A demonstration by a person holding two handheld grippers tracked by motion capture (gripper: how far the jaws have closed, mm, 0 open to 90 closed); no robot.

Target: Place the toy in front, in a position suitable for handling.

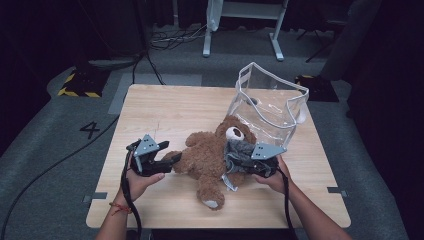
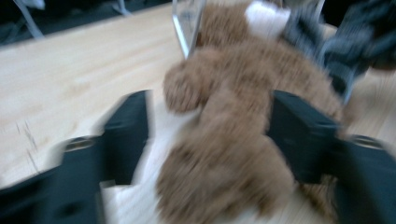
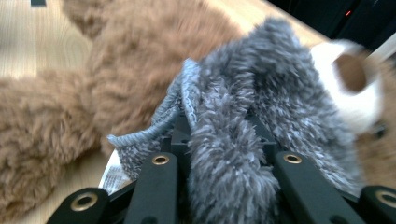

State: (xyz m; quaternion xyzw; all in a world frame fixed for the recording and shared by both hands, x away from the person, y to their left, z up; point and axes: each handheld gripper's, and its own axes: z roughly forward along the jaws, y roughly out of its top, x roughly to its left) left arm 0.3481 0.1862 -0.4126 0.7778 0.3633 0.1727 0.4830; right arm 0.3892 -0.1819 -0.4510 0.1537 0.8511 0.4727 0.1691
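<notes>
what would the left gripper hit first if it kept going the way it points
The brown teddy bear: its limb already lies between the open jaws of the left gripper, so the plush would meet it almost at once, though blur hides the exact depth.

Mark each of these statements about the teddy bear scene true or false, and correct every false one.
1. The teddy bear lies on the wooden table. True.
2. The right gripper is closed on a grey fuzzy garment. True.
3. The clear bag lies flat under the bear. False: it stands upright behind the bear's head.
4. The left gripper clamps the bear's leg. False: its jaws stand apart on either side of a furry limb.
5. The bear's muzzle is black. False: it is white.
</notes>
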